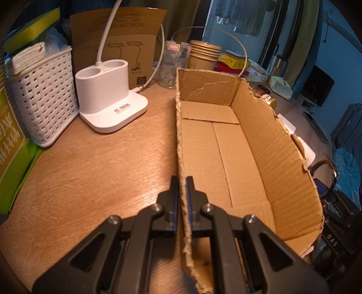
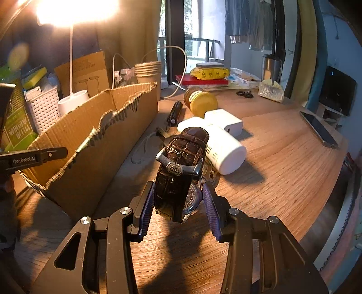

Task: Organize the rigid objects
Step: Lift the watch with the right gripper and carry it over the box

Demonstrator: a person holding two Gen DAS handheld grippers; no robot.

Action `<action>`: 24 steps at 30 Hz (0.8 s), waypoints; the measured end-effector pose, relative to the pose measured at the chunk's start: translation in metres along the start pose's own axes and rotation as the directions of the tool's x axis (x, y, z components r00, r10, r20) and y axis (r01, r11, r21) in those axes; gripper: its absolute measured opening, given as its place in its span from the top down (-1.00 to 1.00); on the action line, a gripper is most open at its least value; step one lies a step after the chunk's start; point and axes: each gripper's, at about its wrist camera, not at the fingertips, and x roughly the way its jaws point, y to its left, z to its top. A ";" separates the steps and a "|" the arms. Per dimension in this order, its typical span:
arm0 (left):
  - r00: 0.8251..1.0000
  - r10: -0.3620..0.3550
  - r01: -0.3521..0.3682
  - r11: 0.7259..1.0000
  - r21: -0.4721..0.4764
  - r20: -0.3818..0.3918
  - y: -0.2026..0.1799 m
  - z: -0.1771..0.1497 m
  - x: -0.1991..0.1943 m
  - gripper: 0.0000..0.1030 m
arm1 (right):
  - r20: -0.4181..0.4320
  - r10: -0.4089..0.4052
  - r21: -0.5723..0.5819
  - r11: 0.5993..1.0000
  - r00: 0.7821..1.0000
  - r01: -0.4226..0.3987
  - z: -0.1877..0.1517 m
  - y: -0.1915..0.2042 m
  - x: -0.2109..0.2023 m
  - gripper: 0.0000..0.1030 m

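Watch point(image 2: 178, 178) between right gripper point(image 2: 178, 208) jaws; left gripper point(image 1: 182, 201) clenched on box wall point(image 1: 181, 158).

"GenRobot.AI" on the left gripper point(image 2: 34, 157); "DAS" on a dark case point(image 1: 332, 240).

Lived-in home room, cluttered wooden desk point(image 1: 95, 171), hanging clothes point(image 2: 248, 22) by balcony window, desk lamp point(image 1: 108, 99)

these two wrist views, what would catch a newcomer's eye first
The torn-edged cardboard box fills the left wrist view, empty inside, with the left gripper clamped on its near wall. In the right wrist view, a dark leather-strapped watch stands between the fingers of the right gripper, just right of the box. Up in that view's left corner, a glaring lamp washes out the picture.
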 end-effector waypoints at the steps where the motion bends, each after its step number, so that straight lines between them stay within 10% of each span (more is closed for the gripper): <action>1: 1.000 0.000 0.000 1.000 0.000 0.000 0.000 0.000 0.000 0.87 | 0.004 0.001 -0.001 1.000 1.000 -0.001 0.001 0.000 -0.002 0.13; 24: 1.000 0.000 0.000 1.000 0.001 0.000 0.000 0.000 0.000 0.87 | 0.163 0.099 -0.060 0.994 0.982 -0.090 0.052 0.029 -0.050 0.15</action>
